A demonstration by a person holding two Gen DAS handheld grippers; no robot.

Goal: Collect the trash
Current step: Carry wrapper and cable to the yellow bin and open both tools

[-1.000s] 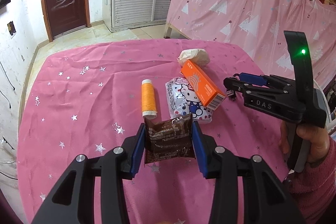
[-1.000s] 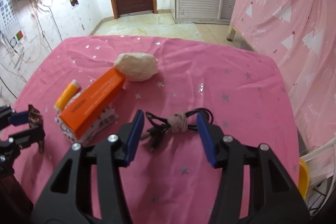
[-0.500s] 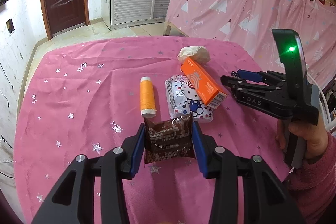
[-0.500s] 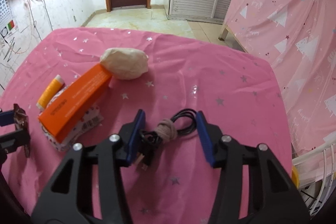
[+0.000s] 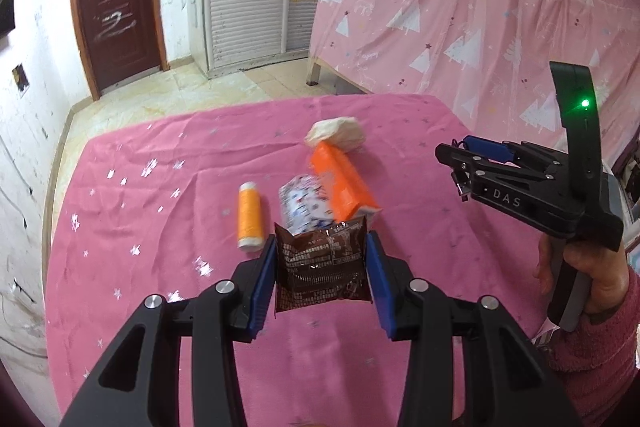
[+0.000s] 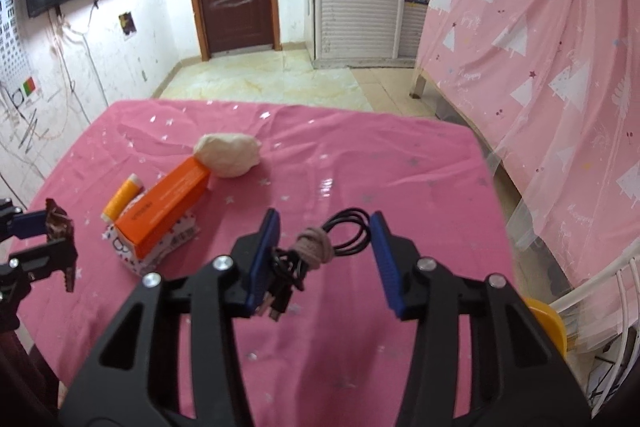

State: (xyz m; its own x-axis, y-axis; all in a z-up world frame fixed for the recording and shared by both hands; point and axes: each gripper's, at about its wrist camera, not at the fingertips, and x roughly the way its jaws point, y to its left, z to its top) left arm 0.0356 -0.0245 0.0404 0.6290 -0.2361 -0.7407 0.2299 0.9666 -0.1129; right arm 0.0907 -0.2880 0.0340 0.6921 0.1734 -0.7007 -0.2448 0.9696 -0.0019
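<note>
Holding: your left claw (image 5: 322, 269) is clamped on a crinkled brown foil snack wrapper (image 5: 322, 267), gripped by its two side edges so it hangs flat and clear above the pink star-printed tabletop (image 5: 132, 211). Your right claw (image 6: 320, 259) carries a coiled black cable bound with a beige tie (image 6: 316, 253); the bundle sits against the left finger while the right finger stands off it, so whether the grip is firm cannot be told.

Lying on the tabletop, close together:
- orange cardboard box (image 5: 344, 183), leaning on a white cartoon-printed packet (image 5: 306, 205)
- orange thread spool (image 5: 249, 215), just beside the packet
- crumpled cream paper wad (image 5: 336, 134), at the box's far end

Judgement: the wrapper is trash in hand, awaiting a bin.
</note>
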